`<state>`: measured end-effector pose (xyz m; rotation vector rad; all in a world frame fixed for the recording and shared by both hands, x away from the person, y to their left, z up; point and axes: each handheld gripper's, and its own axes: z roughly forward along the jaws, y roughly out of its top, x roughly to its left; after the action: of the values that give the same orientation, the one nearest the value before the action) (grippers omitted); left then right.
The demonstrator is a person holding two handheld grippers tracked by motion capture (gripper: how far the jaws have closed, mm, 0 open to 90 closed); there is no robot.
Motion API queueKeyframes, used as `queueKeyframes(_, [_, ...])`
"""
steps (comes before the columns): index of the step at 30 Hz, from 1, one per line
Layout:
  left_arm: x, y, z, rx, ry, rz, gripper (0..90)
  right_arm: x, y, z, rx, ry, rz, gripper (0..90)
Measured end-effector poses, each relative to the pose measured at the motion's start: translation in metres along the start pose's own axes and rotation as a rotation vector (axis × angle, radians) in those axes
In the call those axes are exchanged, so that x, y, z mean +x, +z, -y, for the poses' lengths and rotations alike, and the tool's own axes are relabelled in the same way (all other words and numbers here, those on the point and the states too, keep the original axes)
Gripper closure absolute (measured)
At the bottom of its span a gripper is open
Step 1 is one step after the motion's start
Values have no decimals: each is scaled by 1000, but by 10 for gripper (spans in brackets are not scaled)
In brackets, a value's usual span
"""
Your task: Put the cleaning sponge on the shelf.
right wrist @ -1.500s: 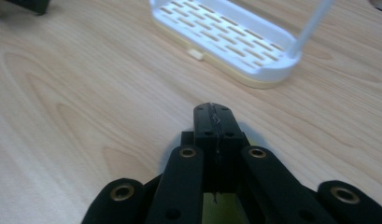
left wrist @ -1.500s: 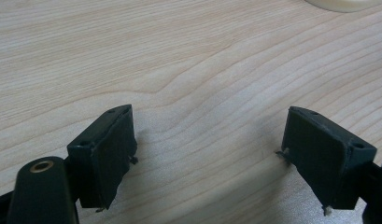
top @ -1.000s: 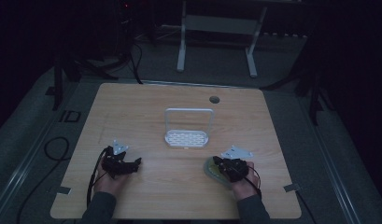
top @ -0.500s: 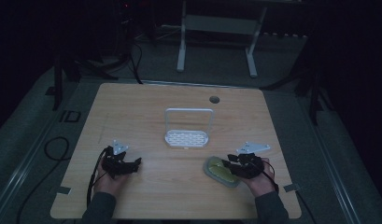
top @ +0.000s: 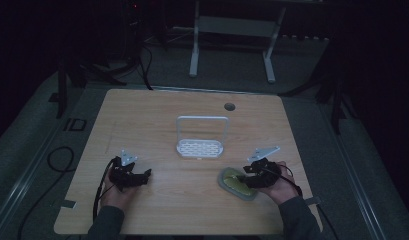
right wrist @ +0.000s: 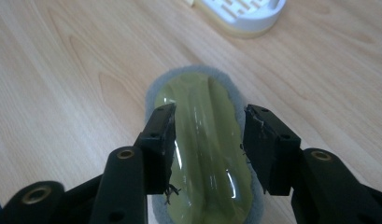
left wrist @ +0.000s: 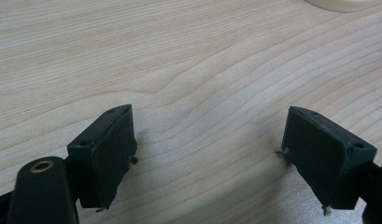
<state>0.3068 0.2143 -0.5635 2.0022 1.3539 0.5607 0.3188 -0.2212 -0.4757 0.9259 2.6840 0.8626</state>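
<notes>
While the high view is dim, it places the left tool (top: 142, 176) at lower left of the wooden surface (top: 157, 125) and the right tool (top: 248, 176) at lower right, over a green scrubber (top: 233, 182); a white rack (top: 201, 146) stands mid-frame. Left gripper view: jaws spread wide over bare wood. Right gripper view: jaws have just been opening, straddling the scrubber (right wrist: 205, 154) without pinching it.

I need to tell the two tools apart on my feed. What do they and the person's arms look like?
Both are black. The left tool and right tool each carry a pale grey three-cornered plate on top and trail a dark cable. The jaws are blocky black pads on arms with brass-ringed holes. The person wears dark grey sleeves.
</notes>
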Motion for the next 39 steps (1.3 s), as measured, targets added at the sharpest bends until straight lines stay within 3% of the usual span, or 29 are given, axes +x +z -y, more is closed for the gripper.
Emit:
queueKeyframes(6, [0,0,0,0,0,0,175,-3,5,-6,66,-28,-5,530])
queueKeyframes(26, [0,0,0,0,0,0,176,-10,10,-24,208,-32,-91,528])
queueKeyframes(39, [0,0,0,0,0,0,176,-11,16,-36,316,-56,-107,541])
